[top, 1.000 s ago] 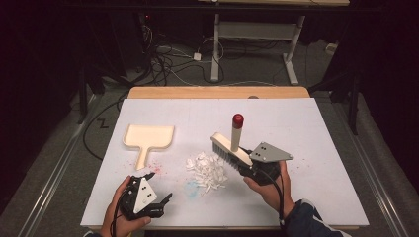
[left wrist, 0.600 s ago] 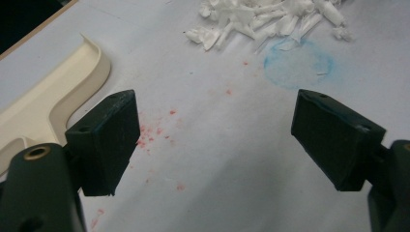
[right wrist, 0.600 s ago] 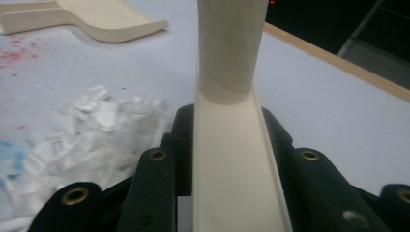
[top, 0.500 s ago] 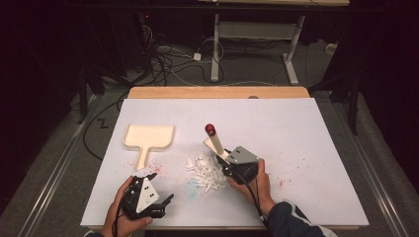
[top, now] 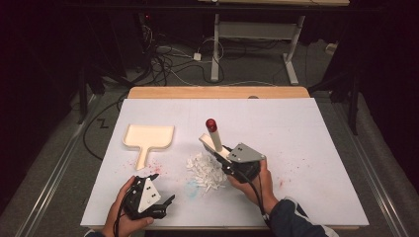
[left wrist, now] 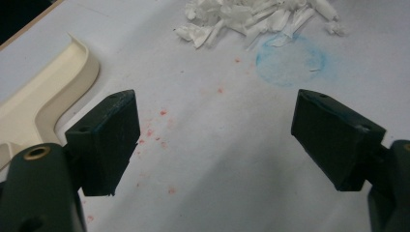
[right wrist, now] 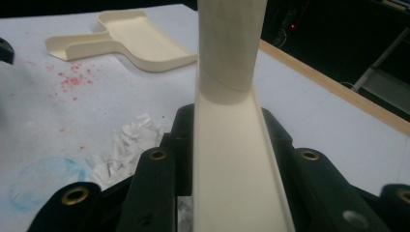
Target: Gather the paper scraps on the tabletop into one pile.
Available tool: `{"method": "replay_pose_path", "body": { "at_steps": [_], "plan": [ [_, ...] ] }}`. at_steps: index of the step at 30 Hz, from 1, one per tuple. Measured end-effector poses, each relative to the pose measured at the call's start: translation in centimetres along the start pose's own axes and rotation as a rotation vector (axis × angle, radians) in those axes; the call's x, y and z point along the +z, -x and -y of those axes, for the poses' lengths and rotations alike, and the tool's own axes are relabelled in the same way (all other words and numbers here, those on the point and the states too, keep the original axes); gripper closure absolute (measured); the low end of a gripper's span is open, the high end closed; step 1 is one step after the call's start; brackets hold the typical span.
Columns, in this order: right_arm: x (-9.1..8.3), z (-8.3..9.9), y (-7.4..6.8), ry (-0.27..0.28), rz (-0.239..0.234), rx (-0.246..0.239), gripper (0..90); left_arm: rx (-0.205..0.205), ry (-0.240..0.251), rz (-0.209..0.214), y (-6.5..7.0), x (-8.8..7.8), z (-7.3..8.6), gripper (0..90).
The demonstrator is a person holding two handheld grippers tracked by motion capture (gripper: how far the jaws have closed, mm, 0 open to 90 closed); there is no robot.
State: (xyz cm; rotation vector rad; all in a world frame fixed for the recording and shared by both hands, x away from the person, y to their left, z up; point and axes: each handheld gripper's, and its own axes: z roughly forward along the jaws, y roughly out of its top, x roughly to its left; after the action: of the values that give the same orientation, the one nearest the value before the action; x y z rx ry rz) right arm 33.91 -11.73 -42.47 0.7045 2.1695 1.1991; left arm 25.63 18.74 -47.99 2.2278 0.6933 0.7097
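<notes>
We see the dustpan [top: 148, 137] lying left of the paper scraps [top: 206, 170] on the table [top: 306, 128]; the brush [top: 215, 139] (handle tilted up) stands just right of and behind the scraps.

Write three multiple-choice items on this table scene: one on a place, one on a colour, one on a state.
1. Where is the dustpan relative to the paper scraps?
A. Up and to the left of them in the high view
B. On top of them
C. Off the table

2. What colour is the tip of the brush handle?
A. Green
B. Red
C. Black

3. How does the left hand-held gripper stand?
A. Shut on the dustpan
B. Shut on the brush
C. Open, nothing between its jaws

Key: 1 A, the high view shows the dustpan lying apart from the pile. 2 B, the high view shows a red cap. 3 C, the left gripper view shows bare table between the jaws.
</notes>
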Motion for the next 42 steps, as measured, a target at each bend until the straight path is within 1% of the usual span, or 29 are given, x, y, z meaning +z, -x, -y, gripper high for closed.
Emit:
{"method": "replay_pose_path", "body": {
  "at_steps": [1, 2, 3, 4, 7, 9, 11, 12, 14, 17, 20, 22, 24, 26, 27, 28, 29, 30, 32, 33, 35, 38, 40, 42],
  "plan": [
    [-0.6, -0.1, 0.3, 0.002, -0.007, 0.013, 67.9, 0.000, 0.001, 0.000, 0.0, 0.0, 0.0, 16.6],
    [-1.2, -0.1, 0.7, 0.004, -0.029, 0.022, 68.0, 0.002, 0.000, -0.001, 0.1, 0.0, 0.0, 16.5],
    [-1.9, 0.0, 1.1, 0.005, -0.041, 0.022, 68.0, 0.005, -0.002, 0.000, 0.1, 0.0, 0.0, 16.5],
    [-2.6, 0.1, 1.4, 0.007, -0.056, 0.019, 67.9, 0.007, -0.004, 0.000, 0.1, 0.0, -0.1, 16.5],
    [-4.6, 0.5, 2.0, -0.011, -0.105, -0.012, 67.9, 0.010, -0.003, -0.001, 0.1, 0.0, -0.1, 16.5],
    [-5.9, 0.8, 2.3, -0.020, -0.136, -0.012, 68.0, 0.012, -0.003, -0.001, 0.2, 0.0, -0.1, 16.5],
    [-7.2, 1.2, 2.6, -0.030, -0.142, -0.025, 68.0, 0.014, -0.003, -0.002, 0.2, -0.1, -0.1, 16.5],
    [-7.7, 1.5, 2.6, -0.042, -0.144, -0.014, 68.0, 0.016, -0.004, -0.003, 0.2, -0.1, -0.1, 16.5],
    [-8.4, 2.2, 2.8, -0.073, -0.138, -0.013, 68.0, 0.018, -0.004, -0.003, 0.2, -0.1, -0.2, 16.6],
    [-8.7, 3.3, 2.8, -0.124, -0.140, 0.010, 68.0, 0.021, 0.000, -0.012, 0.3, -0.2, -0.2, 16.8],
    [-8.1, 4.2, 2.4, -0.155, -0.160, 0.024, 68.0, 0.019, 0.004, -0.014, 0.2, -0.2, -0.3, 17.1],
    [-7.4, 4.4, 1.7, -0.149, -0.183, 0.033, 68.0, 0.020, 0.003, -0.013, 0.2, -0.2, -0.3, 17.1],
    [-6.7, 4.1, 1.0, -0.143, -0.198, 0.025, 68.0, 0.022, -0.001, -0.010, 0.3, -0.1, -0.3, 17.1],
    [-6.3, 3.8, 0.3, -0.120, -0.231, 0.020, 68.0, 0.023, -0.001, -0.008, 0.3, -0.1, -0.2, 17.1],
    [-6.2, 3.6, 0.0, -0.110, -0.244, 0.006, 68.0, 0.022, -0.001, -0.009, 0.3, -0.1, -0.2, 17.1],
    [-6.1, 3.3, -0.4, -0.103, -0.246, -0.002, 68.0, 0.020, 0.000, -0.010, 0.2, -0.1, -0.2, 17.1],
    [-6.1, 3.1, -0.7, -0.103, -0.239, -0.031, 68.0, 0.019, 0.001, -0.010, 0.2, -0.2, -0.2, 17.1],
    [-6.2, 3.0, -0.8, -0.098, -0.230, -0.048, 67.9, 0.018, 0.002, -0.010, 0.2, -0.2, -0.2, 17.1],
    [-6.6, 2.9, -0.7, -0.090, -0.219, -0.048, 68.0, 0.018, 0.003, -0.011, 0.2, -0.2, -0.2, 17.1],
    [-6.8, 2.8, -0.5, -0.083, -0.219, -0.033, 68.0, 0.018, 0.003, -0.012, 0.2, -0.2, -0.2, 17.1],
    [-7.5, 2.7, 0.0, -0.062, -0.219, -0.015, 67.9, 0.019, 0.002, -0.012, 0.2, -0.3, -0.2, 17.1],
    [-8.6, 2.4, 0.9, -0.032, -0.206, -0.010, 67.9, 0.019, 0.001, -0.014, 0.2, -0.3, -0.2, 17.1],
    [-9.4, 2.3, 1.3, -0.016, -0.220, 0.005, 67.9, 0.019, 0.001, -0.014, 0.2, -0.3, -0.2, 17.1],
    [-10.0, 2.3, 1.4, -0.017, -0.235, 0.015, 67.9, 0.018, 0.000, -0.015, 0.3, -0.2, -0.2, 17.1]
  ]
}}
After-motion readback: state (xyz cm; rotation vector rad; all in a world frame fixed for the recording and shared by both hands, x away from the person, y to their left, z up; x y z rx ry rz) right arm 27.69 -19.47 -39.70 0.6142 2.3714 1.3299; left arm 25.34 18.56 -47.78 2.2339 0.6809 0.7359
